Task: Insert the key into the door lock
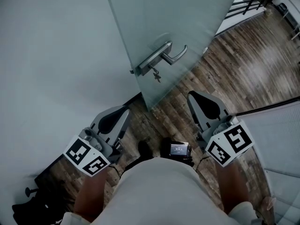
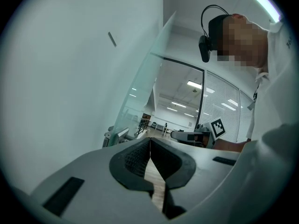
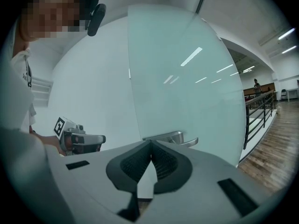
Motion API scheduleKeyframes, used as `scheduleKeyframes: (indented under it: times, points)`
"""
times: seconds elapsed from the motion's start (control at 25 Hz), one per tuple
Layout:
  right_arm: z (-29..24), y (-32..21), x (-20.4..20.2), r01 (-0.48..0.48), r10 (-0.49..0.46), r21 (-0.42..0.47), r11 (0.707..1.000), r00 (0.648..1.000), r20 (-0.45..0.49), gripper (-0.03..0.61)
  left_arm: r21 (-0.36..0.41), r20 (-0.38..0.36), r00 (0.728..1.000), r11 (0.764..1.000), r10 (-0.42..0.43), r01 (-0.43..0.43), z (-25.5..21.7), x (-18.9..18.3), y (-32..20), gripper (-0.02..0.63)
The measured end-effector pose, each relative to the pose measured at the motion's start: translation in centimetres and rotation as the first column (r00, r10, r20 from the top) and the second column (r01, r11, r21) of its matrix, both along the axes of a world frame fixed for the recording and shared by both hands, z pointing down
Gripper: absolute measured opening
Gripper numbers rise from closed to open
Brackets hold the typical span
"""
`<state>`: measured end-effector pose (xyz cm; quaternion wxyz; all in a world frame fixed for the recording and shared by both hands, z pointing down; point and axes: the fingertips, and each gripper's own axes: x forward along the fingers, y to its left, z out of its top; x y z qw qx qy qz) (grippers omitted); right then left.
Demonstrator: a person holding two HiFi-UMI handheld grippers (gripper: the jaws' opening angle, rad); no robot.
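Observation:
A frosted glass door [image 1: 187,27] stands ajar, its edge toward me. A metal lever handle [image 1: 161,55] sits on it. A small dark key [image 1: 156,75] hangs at the lock just under the handle. My left gripper [image 1: 124,110] is held low, left of the door edge, with its jaws shut and nothing between them. My right gripper [image 1: 191,95] is on the other side of the door edge, also shut and holding nothing. In the right gripper view the handle [image 3: 171,136] shows just beyond the closed tips of the right gripper [image 3: 151,142]. In the left gripper view the left gripper [image 2: 150,139] is closed too.
A pale wall [image 1: 51,55] runs along the left, close to the left gripper. Dark wood flooring [image 1: 253,64] lies beyond the door, with a black railing [image 3: 259,111] at the far right. A small device with a screen [image 1: 179,149] hangs at my waist.

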<state>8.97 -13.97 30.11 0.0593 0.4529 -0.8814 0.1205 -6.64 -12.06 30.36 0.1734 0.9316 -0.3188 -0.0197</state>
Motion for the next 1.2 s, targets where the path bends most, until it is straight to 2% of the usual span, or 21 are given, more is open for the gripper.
scheduleKeyframes:
  times: [0.6, 1.2]
  points:
    - [1.3, 2.3, 1.4, -0.026, 0.026, -0.036, 0.999, 1.0, 0.0, 0.014, -0.068, 0.01, 1.0, 0.998, -0.015, 0.016, 1.8, -0.5, 2.4, 0.017]
    - [2.6, 2.9, 0.7, -0.004, 0.003, -0.06, 0.998, 1.0, -0.016, 0.012, -0.09, 0.01, 1.0, 0.996, 0.013, -0.013, 2.7, 0.4, 2.9, 0.017]
